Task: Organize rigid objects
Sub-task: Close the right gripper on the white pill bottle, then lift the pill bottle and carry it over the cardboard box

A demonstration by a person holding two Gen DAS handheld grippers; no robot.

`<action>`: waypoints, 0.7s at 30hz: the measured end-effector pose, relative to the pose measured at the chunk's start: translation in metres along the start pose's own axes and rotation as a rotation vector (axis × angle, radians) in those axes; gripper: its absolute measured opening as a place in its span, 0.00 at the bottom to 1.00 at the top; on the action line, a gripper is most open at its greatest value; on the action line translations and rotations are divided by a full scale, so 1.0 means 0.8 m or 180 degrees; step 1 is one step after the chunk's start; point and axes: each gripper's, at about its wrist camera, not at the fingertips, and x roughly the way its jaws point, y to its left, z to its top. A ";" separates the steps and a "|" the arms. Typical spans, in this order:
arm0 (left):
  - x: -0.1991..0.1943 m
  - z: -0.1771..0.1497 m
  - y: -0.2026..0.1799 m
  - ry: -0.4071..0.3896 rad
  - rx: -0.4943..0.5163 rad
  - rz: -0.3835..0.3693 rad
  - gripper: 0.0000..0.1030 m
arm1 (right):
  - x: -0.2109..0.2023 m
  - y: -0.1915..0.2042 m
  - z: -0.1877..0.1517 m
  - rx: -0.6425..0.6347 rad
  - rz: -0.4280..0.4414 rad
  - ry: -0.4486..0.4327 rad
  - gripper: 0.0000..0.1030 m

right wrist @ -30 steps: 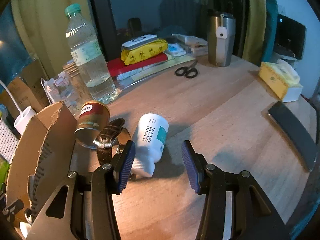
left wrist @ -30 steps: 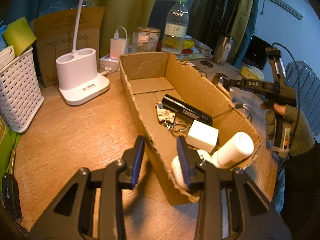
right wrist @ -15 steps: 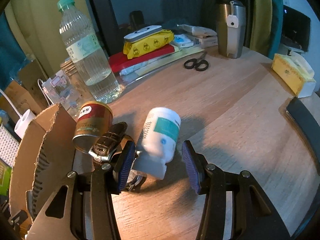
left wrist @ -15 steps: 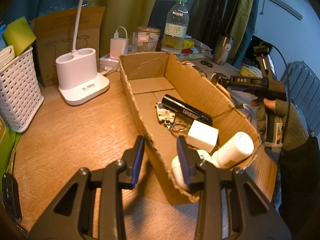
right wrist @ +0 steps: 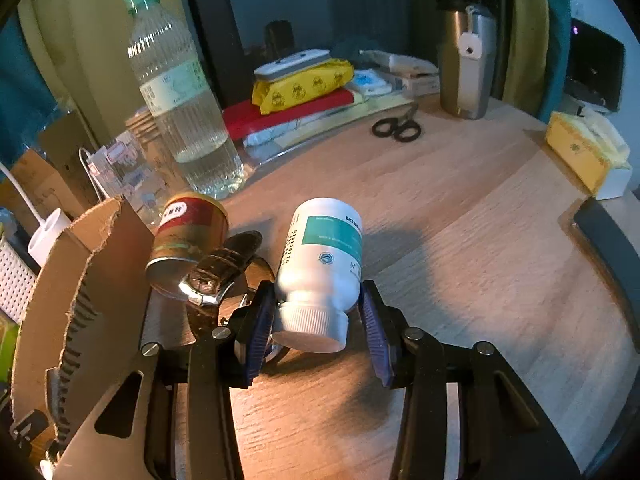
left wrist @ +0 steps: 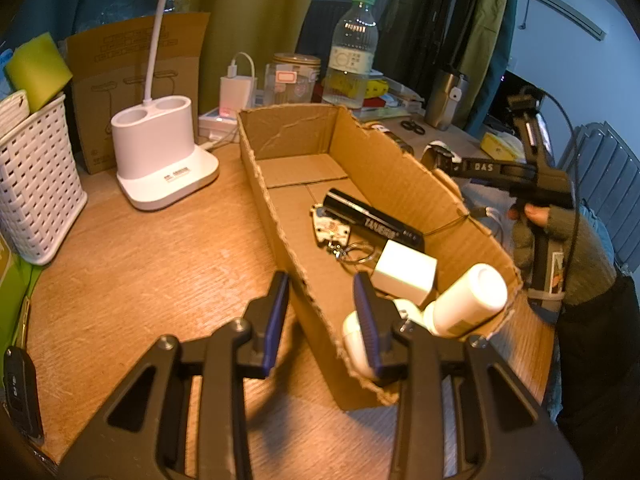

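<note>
A white pill bottle with a teal label (right wrist: pixel 322 264) lies on the table, cap toward me, between the fingers of my right gripper (right wrist: pixel 318 322). The jaws are open and straddle its cap end. A wristwatch (right wrist: pixel 218 274) and a gold-and-red can (right wrist: pixel 186 236) lie just left of it. My left gripper (left wrist: pixel 320 316) is open and straddles the near left wall of the cardboard box (left wrist: pixel 280 216). The box holds a black tube (left wrist: pixel 372 220), a key ring (left wrist: pixel 332 232), a white cube (left wrist: pixel 404 270) and a white bottle (left wrist: pixel 466 300). The right gripper also shows in the left wrist view (left wrist: pixel 436 158).
A water bottle (right wrist: pixel 180 100), scissors (right wrist: pixel 396 128), a steel tumbler (right wrist: pixel 466 64), a yellow tissue box (right wrist: pixel 588 152) and stacked packets (right wrist: pixel 300 88) sit beyond. A white lamp base (left wrist: pixel 160 152), a white basket (left wrist: pixel 32 172) and a charger (left wrist: pixel 236 94) stand left of the box.
My right gripper has moved forward over the pill bottle, so its cap end now lies between the fingers. The left gripper has not moved.
</note>
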 end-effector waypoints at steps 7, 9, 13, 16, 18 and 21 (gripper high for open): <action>0.000 0.000 0.001 0.0000 -0.0001 0.0000 0.34 | -0.035 -0.004 -0.001 0.0038 -0.0004 -0.0174 0.44; 0.000 0.000 0.001 0.0000 -0.0001 0.0000 0.34 | -0.047 -0.002 -0.002 0.0023 0.0004 -0.0230 0.44; 0.000 0.001 0.001 0.0000 -0.0001 0.0000 0.34 | -0.064 0.004 -0.002 -0.0009 0.0026 -0.0308 0.44; 0.000 0.001 0.001 0.0000 -0.0001 -0.0001 0.34 | -0.075 0.010 -0.002 -0.0048 0.0047 -0.0357 0.44; 0.000 0.000 0.000 0.0001 -0.0001 -0.0001 0.34 | -0.081 0.016 -0.002 -0.0075 0.0067 -0.0384 0.44; 0.000 0.000 0.000 0.0001 -0.0002 -0.0001 0.34 | -0.090 0.023 -0.001 -0.0105 0.0097 -0.0428 0.44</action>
